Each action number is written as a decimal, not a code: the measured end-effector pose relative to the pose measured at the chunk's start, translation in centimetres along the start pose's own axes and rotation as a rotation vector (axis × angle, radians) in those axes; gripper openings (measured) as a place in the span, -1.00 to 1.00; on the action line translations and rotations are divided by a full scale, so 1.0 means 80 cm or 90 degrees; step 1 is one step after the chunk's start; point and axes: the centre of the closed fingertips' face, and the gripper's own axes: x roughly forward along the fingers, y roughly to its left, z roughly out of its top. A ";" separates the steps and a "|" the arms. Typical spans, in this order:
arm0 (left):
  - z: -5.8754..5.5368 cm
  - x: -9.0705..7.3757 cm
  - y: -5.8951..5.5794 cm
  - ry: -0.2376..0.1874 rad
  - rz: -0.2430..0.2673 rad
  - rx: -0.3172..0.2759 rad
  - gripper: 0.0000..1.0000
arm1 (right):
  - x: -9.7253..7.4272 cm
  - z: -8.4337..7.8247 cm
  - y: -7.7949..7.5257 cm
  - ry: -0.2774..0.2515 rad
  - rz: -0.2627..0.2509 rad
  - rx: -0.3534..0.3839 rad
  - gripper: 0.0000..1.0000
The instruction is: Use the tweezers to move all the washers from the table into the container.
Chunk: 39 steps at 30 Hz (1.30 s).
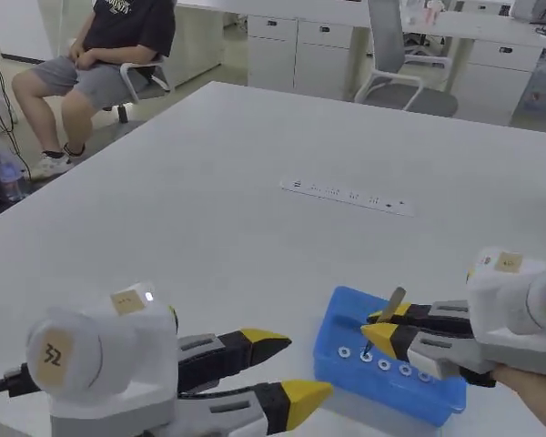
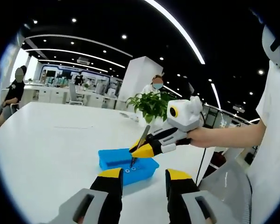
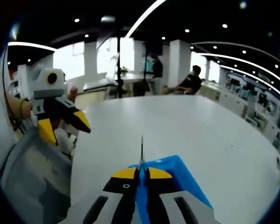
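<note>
A shallow blue container [image 1: 436,397] lies on the white table [image 1: 209,182] at the lower right, with several small metal washers [image 1: 383,364] in a row inside it. My right gripper [image 1: 375,330] hangs over the container, shut on thin metal tweezers [image 1: 390,306] whose tip points down among the washers. In the left gripper view, the right gripper [image 2: 141,149], the tweezers [image 2: 143,135] and the container [image 2: 113,157] sit straight ahead. My left gripper [image 1: 287,369] stands open just left of the container, holding nothing. The right gripper view looks along the tweezers [image 3: 141,154] over the container [image 3: 179,170], with the left gripper [image 3: 60,122] to the left.
A white power strip [image 1: 346,196] lies across the middle of the table. A person sits on a chair [image 1: 105,50] beyond the far left corner, and an office chair [image 1: 396,64] stands behind the table. A potted plant [image 2: 151,105] is behind the right gripper.
</note>
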 end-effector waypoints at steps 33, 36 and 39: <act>-0.055 0.047 -0.099 0.221 -0.266 0.211 -0.95 | -0.023 -0.102 0.129 0.227 0.205 -0.213 -0.93; -0.061 0.050 -0.096 0.243 -0.266 0.246 -1.00 | -0.024 -0.102 0.126 0.230 0.199 -0.214 -0.92; -0.064 0.052 -0.095 0.257 -0.271 0.249 -1.00 | -0.025 -0.108 0.125 0.240 0.198 -0.217 -0.92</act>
